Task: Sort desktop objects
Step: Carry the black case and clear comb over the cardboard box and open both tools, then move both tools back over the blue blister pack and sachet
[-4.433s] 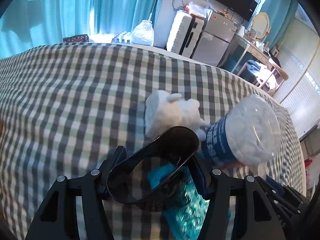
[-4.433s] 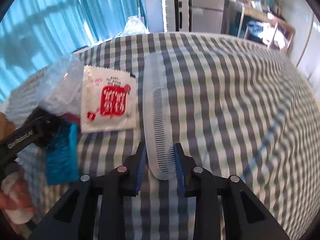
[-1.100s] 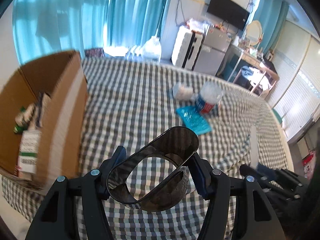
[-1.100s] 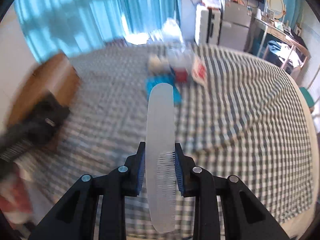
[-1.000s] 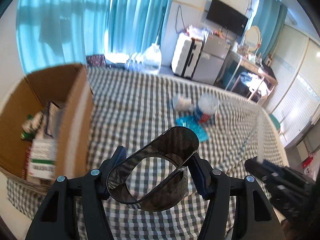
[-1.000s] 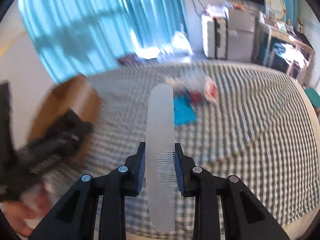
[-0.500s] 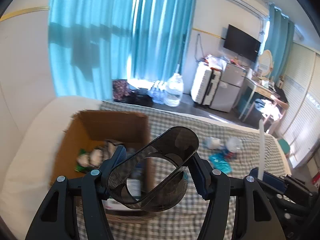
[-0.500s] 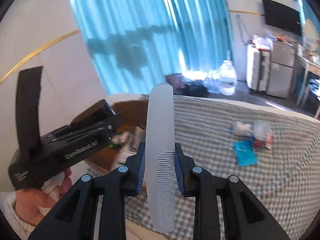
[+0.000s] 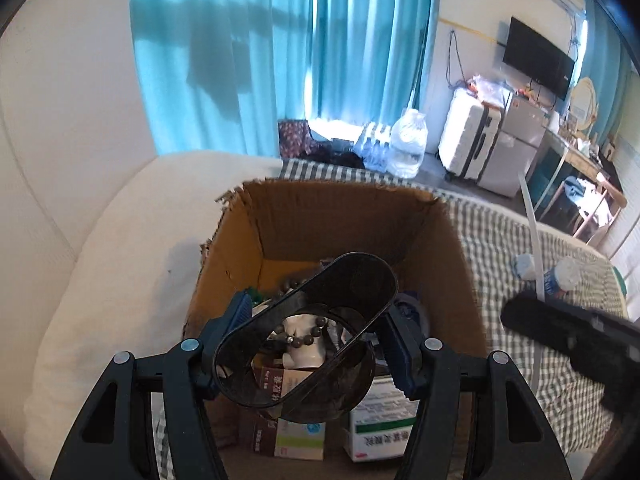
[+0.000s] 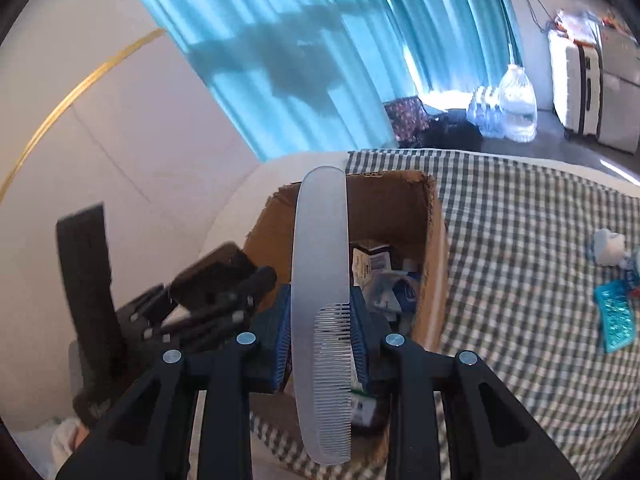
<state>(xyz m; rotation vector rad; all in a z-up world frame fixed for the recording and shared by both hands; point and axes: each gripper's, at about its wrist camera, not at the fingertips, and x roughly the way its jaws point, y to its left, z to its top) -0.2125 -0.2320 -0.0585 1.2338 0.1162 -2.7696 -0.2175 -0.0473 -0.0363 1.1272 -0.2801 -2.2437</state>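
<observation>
My left gripper is shut on a dark translucent oval cup and holds it above the open cardboard box. My right gripper is shut on a long frosted white comb, held upright over the near edge of the same box. The box holds medicine cartons, a bead string and other small items. The right gripper's body shows at the right of the left wrist view, the left gripper's body at the left of the right wrist view.
The box sits on a checked cloth beside a white cushion. On the cloth to the right lie a teal packet, a white plush and a cotton swab jar. Blue curtains, a suitcase and water bottles stand behind.
Both grippers carried their objects from the cluttered part of the cloth to the cardboard box. The box now fills the view under the cup and comb.
</observation>
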